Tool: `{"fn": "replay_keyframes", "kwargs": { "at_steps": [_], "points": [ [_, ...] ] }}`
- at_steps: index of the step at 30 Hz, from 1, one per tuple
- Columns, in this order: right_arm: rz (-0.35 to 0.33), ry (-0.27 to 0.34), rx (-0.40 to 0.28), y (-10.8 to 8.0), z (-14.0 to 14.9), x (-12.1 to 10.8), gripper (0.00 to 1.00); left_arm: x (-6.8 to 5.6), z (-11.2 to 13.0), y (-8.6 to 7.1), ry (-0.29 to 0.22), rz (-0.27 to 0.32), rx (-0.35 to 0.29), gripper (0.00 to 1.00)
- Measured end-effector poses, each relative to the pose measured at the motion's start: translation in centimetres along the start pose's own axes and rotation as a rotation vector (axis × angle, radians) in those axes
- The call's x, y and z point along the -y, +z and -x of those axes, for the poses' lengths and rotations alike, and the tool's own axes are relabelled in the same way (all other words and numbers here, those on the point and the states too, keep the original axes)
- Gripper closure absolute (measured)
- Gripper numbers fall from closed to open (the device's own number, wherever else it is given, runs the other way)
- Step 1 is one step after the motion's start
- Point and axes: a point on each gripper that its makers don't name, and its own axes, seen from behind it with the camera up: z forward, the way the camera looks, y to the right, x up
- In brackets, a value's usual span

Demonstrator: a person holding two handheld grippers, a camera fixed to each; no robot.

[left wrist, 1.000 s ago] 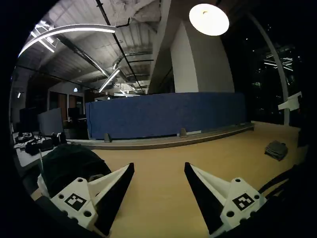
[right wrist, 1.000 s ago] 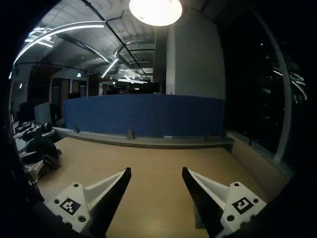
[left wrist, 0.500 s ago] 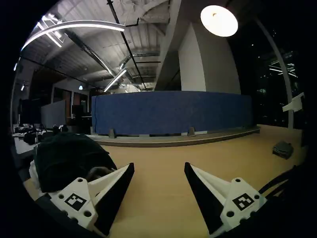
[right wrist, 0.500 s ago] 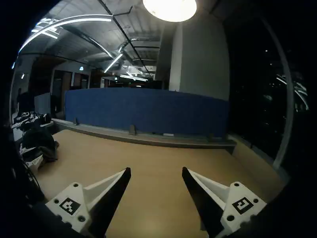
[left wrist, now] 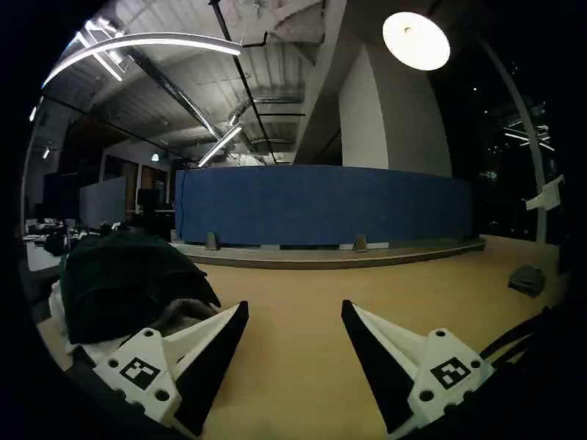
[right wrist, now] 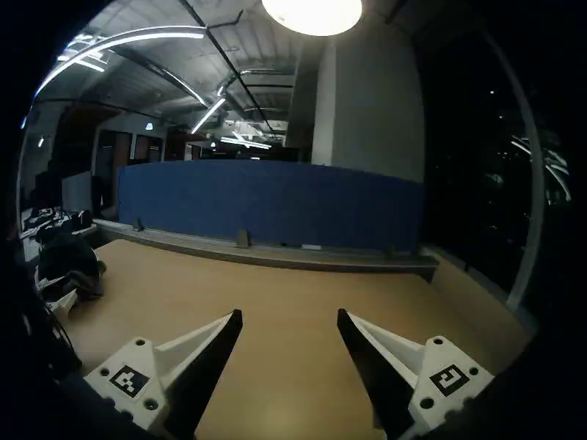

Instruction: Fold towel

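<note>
In the left gripper view a heap of dark cloth (left wrist: 125, 282) with lighter fabric under it lies on the wooden table (left wrist: 308, 301), just beyond my left finger. My left gripper (left wrist: 293, 315) is open above the table, nothing between its fingers. A small folded grey towel (left wrist: 527, 279) rests at the far right of the table. In the right gripper view my right gripper (right wrist: 288, 323) is open over the bare table (right wrist: 286, 308), and the same dark heap (right wrist: 66, 268) lies far off at the left edge.
A blue partition (left wrist: 323, 205) on a low ledge closes the table's far side; it also spans the right gripper view as the partition (right wrist: 271, 204). A round lamp (left wrist: 416, 40) hangs overhead. Dark windows stand to the right. Black cables (left wrist: 513, 334) run by the left gripper's right finger.
The left gripper view has swung a little left and nearer the dark heap, which now looks larger. The right gripper view has barely shifted. Both grippers stay open.
</note>
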Motion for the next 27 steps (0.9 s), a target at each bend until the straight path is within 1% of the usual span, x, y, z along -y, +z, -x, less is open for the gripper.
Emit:
{"fn": "replay_keyframes", "kwargs": {
  "at_steps": [5, 8, 17, 20, 24, 27],
  "points": [
    [-0.003, 0.006, -0.007, 0.0, -0.2, -0.1, 0.0, 0.0, -0.1, -0.2, 0.01, 0.001, -0.008, 0.06],
    [-0.002, 0.021, -0.012, -0.2, -0.2, -0.5, 0.0, 0.1, 0.0, -0.2, 0.008, 0.0, -0.009, 0.06],
    [0.016, 0.053, -0.055, -1.1, -0.7, -2.9, 0.0, 0.0, 0.1, -0.1, 0.012, 0.0, -0.009, 0.06],
    [0.011, 0.07, -0.071, -1.4, -0.9, -3.6, 0.0, 0.0, 0.1, -0.1, 0.012, 0.0, -0.009, 0.06],
    [-0.001, 0.108, -0.103, -1.6, -1.1, -4.5, 0.0, 0.1, 0.1, -0.1, 0.012, 0.0, -0.009, 0.06],
    [-0.003, 0.118, -0.126, -1.7, -0.9, -5.3, 0.0, 0.0, 0.1, -0.1, 0.012, 0.0, -0.009, 0.06]
  ]
}}
